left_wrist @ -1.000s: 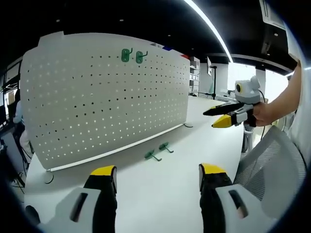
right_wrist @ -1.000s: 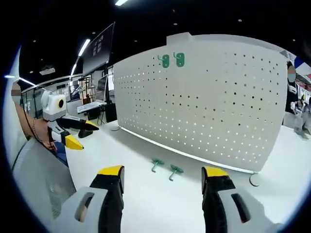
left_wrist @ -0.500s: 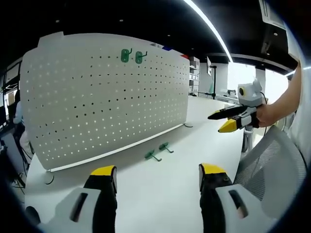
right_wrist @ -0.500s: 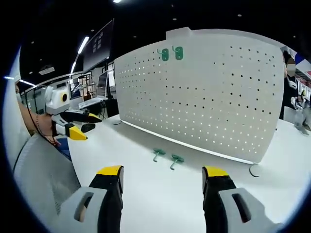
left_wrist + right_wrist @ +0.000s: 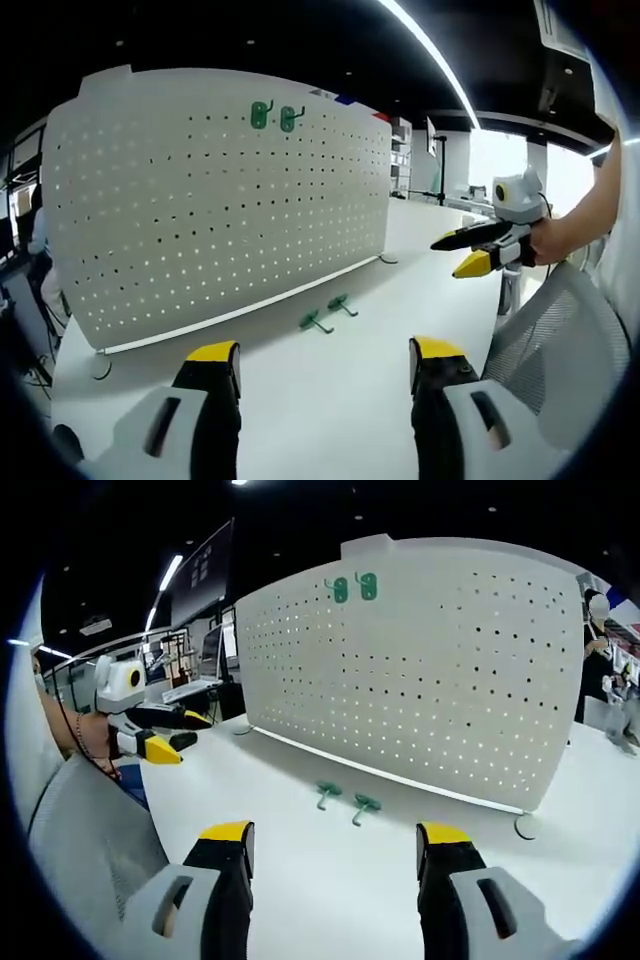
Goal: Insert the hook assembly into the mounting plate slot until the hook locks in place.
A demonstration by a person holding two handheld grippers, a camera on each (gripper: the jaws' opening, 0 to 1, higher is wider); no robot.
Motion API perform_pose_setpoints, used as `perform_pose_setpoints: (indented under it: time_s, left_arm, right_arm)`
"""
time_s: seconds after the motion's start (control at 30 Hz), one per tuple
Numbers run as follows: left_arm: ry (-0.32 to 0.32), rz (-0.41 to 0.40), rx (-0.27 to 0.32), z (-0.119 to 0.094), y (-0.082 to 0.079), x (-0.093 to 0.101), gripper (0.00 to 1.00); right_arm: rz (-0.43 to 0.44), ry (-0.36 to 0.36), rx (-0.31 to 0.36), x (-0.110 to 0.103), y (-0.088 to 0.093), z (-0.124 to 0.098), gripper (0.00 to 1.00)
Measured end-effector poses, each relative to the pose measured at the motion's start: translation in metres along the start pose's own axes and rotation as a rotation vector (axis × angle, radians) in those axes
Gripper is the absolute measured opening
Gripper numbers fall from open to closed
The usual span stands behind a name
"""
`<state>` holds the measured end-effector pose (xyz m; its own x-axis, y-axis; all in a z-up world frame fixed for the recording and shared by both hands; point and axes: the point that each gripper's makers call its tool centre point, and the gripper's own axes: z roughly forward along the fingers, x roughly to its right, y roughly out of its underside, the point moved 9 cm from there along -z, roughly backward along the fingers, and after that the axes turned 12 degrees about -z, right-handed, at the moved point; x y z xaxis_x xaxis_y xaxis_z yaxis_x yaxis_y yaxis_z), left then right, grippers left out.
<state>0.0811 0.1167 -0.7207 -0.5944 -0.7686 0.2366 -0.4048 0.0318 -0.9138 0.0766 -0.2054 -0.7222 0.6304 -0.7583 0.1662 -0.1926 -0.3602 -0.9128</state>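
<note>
You hold both grippers back from the pegboard (image 5: 215, 200), jaws spread and empty — the left gripper (image 5: 325, 365) and right gripper (image 5: 335, 845) hover over the white table (image 5: 330, 900), probably to keep everything in sight. 2 green hooks (image 5: 345, 802) lie loose on the table just before the board; 2 more hooks (image 5: 275, 116) already hang near its top edge.

Dark ceiling (image 5: 300, 40) with a light strip (image 5: 430, 55) above a grey mesh chair (image 5: 560, 340)
</note>
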Motion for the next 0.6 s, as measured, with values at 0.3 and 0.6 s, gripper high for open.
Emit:
perform_pose_setpoints:
  time_s: [0.3, 0.6]
  left_arm:
    - [0.017, 0.011, -0.011, 0.000, -0.006, -0.001, 0.70]
    - [0.044, 0.028, -0.041, 0.006, -0.015, -0.012, 0.71]
  right_arm:
    - [0.009, 0.004, 0.002, 0.000, -0.001, -0.001, 0.63]
    - [0.008, 0.003, 0.000, -0.001, -0.001, -0.001, 0.63]
